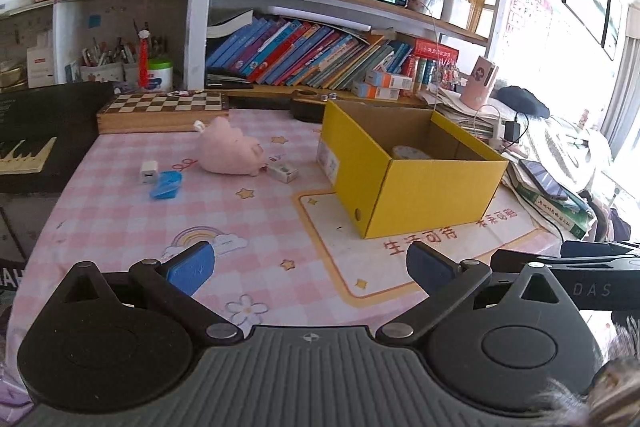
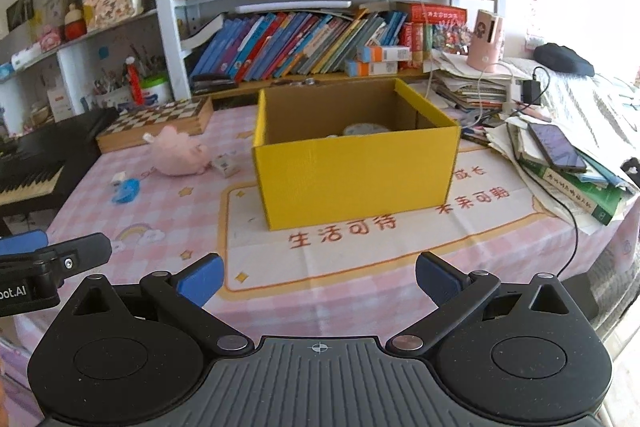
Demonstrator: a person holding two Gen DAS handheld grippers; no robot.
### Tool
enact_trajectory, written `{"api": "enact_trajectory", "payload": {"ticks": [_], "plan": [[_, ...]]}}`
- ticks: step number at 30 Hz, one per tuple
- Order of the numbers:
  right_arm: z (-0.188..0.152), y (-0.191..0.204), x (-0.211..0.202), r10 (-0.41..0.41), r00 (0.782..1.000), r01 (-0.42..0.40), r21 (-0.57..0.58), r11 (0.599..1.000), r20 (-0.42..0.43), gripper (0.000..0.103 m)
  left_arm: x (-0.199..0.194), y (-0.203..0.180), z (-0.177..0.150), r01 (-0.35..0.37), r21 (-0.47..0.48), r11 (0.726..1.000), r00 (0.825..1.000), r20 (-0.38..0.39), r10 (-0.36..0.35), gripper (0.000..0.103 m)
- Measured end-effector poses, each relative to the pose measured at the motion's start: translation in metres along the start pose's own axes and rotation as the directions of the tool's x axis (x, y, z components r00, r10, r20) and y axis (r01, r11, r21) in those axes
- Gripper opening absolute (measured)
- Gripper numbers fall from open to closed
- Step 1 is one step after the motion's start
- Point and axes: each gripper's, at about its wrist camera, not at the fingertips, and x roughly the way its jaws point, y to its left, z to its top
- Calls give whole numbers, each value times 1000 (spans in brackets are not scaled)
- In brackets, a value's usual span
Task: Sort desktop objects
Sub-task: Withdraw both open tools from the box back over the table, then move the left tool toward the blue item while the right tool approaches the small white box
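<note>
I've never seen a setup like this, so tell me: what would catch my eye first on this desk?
The open yellow cardboard box stands mid-table on the pink checked tablecloth, with something pale lying inside. Left of it lies a pink plush toy, with a small white carton, a white charger cube and a blue plastic piece nearby. Both pairs of blue-padded fingers are spread, holding nothing.

The left gripper is held wide apart and empty above the pink checked tablecloth. A pink plush toy is seen lying left of the yellow box, with a blue object and a white charger farther left
</note>
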Motion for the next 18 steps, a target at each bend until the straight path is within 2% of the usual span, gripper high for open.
{"api": "enact_trajectory", "payload": {"ticks": [18], "plan": [[-8, 55, 4, 84, 996, -87, -80, 993, -42, 103, -25, 44, -9, -77, -38, 996, 997, 0, 77, 103]]}}
